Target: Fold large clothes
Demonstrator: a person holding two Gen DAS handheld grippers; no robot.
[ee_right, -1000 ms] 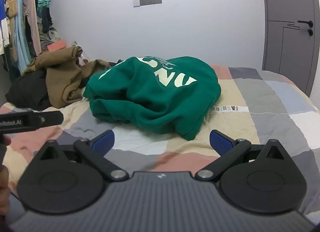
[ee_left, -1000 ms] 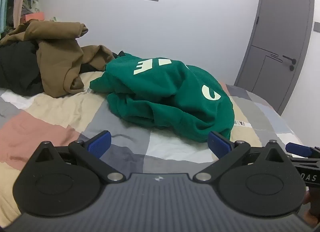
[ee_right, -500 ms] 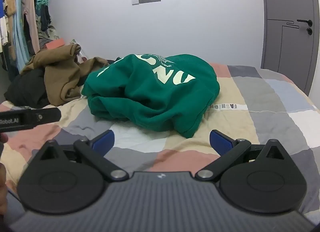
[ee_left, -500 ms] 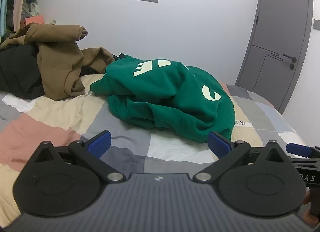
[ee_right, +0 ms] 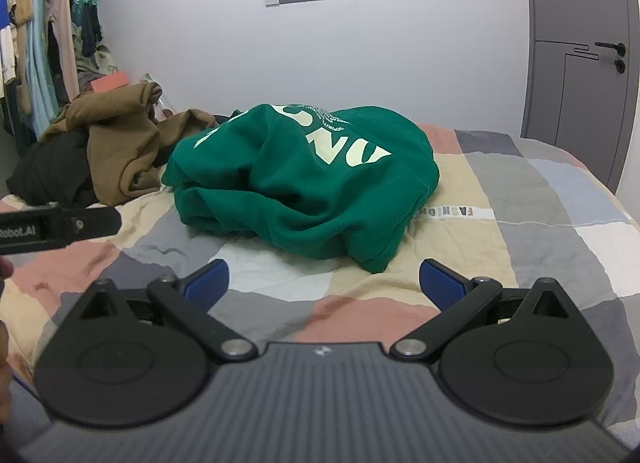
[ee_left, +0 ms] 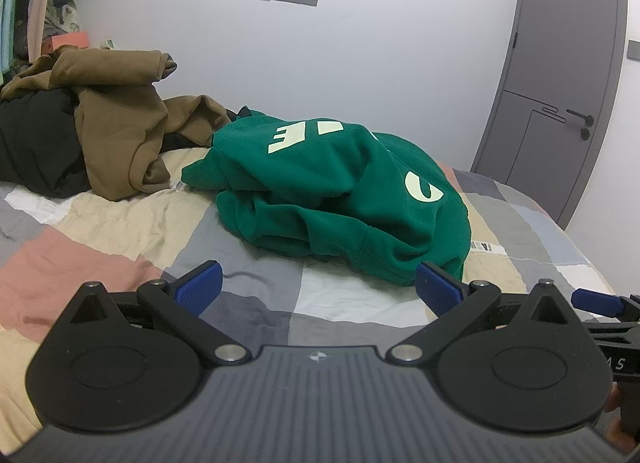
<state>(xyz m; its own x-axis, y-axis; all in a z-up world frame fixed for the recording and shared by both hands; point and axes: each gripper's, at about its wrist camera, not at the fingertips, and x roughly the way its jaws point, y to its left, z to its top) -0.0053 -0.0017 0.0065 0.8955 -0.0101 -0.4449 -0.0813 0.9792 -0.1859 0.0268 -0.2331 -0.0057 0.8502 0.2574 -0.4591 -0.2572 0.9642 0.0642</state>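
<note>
Both grippers were matte black plastic tools with ribbed bodies, round pivot discs and textured blue pads on their fingers. On the left gripper (ee_left: 318, 287) the two fingers stood spread wide apart with nothing between them, hovering low over the bed. On the right gripper (ee_right: 324, 281) the fingers were spread just as wide and also held nothing. Each tool appeared at the edge of the other's view: the right one's blue fingertip at the far right of the left view, the left one's black side bar at the far left of the right view.

Ahead of both lay the green sweatshirt (ee_left: 340, 199), a thick, soft, fleece-like garment crumpled into a rounded heap near the middle of the bed (ee_left: 100, 247), well beyond the fingertips. Large pale cream letters were printed across its upper folds, broken up by creases. The heap's long axis ran roughly from the left rear toward the right front in the left view, with a thick hem edge pointing toward the grippers. Which end was the neck could not be told.

The bed cover was a wrinkled patchwork of grey, beige, white and pink squares. Behind the sweatshirt to the left sat a rumpled brown garment (ee_left: 116, 119) on top of black clothing (ee_left: 36, 143). A grey door (ee_left: 560, 103) stood to the right in a plain white wall.
</note>
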